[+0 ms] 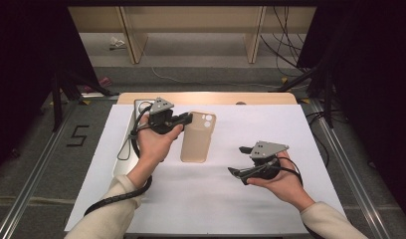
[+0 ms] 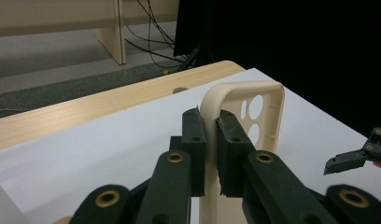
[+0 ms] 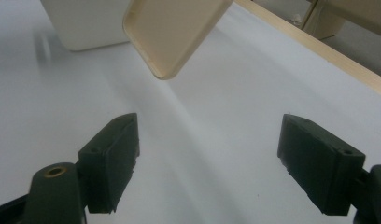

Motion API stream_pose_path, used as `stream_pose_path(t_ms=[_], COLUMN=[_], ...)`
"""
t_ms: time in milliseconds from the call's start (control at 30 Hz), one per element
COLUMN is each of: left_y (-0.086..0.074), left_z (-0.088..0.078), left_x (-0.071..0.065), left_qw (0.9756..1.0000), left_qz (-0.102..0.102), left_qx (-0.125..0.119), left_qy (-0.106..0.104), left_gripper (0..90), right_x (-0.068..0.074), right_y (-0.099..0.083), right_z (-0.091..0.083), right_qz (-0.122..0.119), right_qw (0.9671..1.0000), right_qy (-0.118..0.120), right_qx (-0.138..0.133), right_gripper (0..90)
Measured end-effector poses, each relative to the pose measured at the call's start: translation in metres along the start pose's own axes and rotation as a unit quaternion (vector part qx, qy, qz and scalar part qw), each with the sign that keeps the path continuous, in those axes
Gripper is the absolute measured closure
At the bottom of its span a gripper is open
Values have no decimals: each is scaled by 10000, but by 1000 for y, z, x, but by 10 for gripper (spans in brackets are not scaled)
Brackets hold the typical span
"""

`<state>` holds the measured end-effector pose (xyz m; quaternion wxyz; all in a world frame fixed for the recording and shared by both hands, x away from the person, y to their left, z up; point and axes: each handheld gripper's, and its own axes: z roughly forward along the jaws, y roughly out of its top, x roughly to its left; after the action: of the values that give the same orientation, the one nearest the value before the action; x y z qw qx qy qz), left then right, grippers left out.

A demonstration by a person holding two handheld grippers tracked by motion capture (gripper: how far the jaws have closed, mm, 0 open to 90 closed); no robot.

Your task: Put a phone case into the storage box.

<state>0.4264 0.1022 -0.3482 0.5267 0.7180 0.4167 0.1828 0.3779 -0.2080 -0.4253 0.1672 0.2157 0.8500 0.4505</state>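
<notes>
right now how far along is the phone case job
Done: the left gripper has clamped the rim of the beige phone case near its camera cutouts. In hand: the case is held above the white sheet. Left: the right gripper is open and empty, apart from the case; it has yet to take hold.

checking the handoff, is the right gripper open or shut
Open: in the right gripper view the right gripper has its black jaws wide apart with nothing between; the beige plastic phone case hangs beyond them.
</notes>
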Motion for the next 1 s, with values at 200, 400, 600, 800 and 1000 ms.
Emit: stream_pose_path(t_ms=[200, 400, 600, 800, 1000], left_y=[1, 3, 5, 8, 9], left_z=[-4, -9, -14, -19, -24], left_x=[4, 8, 11, 16, 22], left_qw=[10000, 9999, 9998, 9996, 9994], left_qz=[-14, -40, -80, -87, -110], left_qx=[-28, -96, -163, -210, -239], left_qy=[40, 72, 95, 147, 209], left_gripper=[828, 828, 828, 828, 829], right_x=[-4, -7, -9, -12, -14], right_y=[-3, -5, -8, -12, -15], right_z=[-4, -7, -10, -15, -20], right_qz=[141, 252, 384, 463, 532], right_qw=[9999, 9996, 9990, 9986, 9980], right_qy=[-57, -80, -115, -152, -208], right_qx=[-60, -122, -205, -223, -255], right_gripper=[217, 216, 212, 205, 202])
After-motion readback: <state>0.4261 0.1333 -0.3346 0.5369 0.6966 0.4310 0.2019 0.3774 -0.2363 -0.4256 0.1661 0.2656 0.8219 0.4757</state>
